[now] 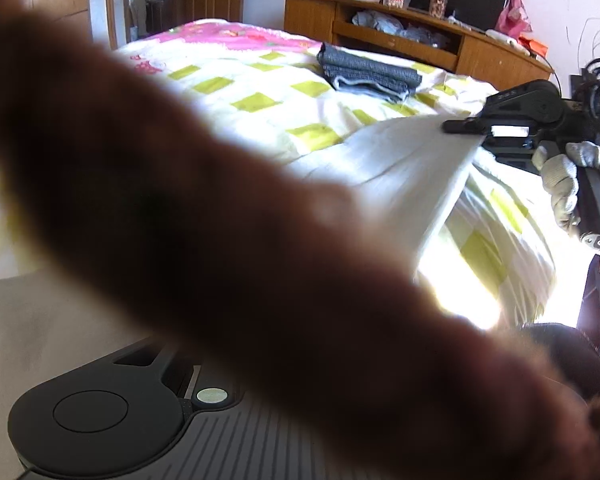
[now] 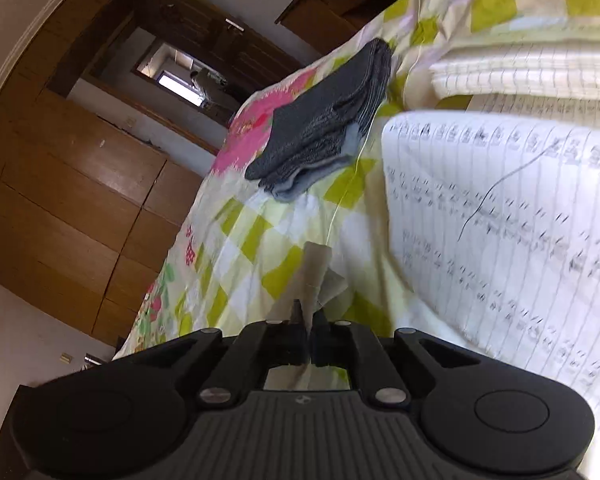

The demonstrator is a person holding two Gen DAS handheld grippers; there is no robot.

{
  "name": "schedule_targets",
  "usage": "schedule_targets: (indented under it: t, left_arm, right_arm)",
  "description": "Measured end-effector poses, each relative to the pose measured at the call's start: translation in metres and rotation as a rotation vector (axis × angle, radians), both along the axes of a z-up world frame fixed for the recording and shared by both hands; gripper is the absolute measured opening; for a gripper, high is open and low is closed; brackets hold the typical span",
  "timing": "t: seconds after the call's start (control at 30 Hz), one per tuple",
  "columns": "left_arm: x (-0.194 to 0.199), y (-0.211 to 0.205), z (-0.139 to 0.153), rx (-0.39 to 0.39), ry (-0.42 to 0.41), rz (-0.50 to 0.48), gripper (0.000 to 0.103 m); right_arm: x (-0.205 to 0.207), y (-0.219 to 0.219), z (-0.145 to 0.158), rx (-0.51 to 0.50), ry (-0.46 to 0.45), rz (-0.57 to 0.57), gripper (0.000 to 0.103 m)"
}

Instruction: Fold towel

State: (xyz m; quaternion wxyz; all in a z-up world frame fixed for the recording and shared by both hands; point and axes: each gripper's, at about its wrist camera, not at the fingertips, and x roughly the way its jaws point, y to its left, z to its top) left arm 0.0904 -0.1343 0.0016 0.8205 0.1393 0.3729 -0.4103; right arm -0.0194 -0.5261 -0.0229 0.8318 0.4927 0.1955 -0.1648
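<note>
Altogether one white towel (image 1: pixel 412 160), pinched in right tongs (image 2: pixel 309 316); two folded grey towels (image 1: pixel 370 74)

a folded stack of towels (image 1: pixel 370 74) lies on the bed (image 1: pixel 228 80), ahead of me. behind the bed stands a cabinet (image 1: pixel 412 36) against the wall. my right gripper (image 2: pixel 309 316) has its jaws closed on a corner of the towel (image 2: pixel 500 240), lifted over the bed's near side, right of the stack.

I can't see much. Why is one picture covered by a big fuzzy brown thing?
Left wrist view: a brown blur sits too close to the lens to focus, and glare whitens the bedspread. Right wrist view: the white towel smears from motion, and the fisheye bends the room.
</note>
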Motion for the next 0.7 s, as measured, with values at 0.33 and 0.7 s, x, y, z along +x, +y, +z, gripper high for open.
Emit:
schedule_targets:
  t: [0.33, 0.7]
  left_arm:
    - [-0.007, 0.0, -0.012, 0.03, 0.011, -0.02, 0.03]
    - [-0.007, 0.0, -0.016, 0.047, 0.007, 0.01, 0.031]
  right_arm:
    - [-0.006, 0.005, -0.025, 0.054, 0.08, 0.003, 0.024]
    - [-0.002, 0.001, -0.003, 0.047, 0.002, -0.056, 0.021]
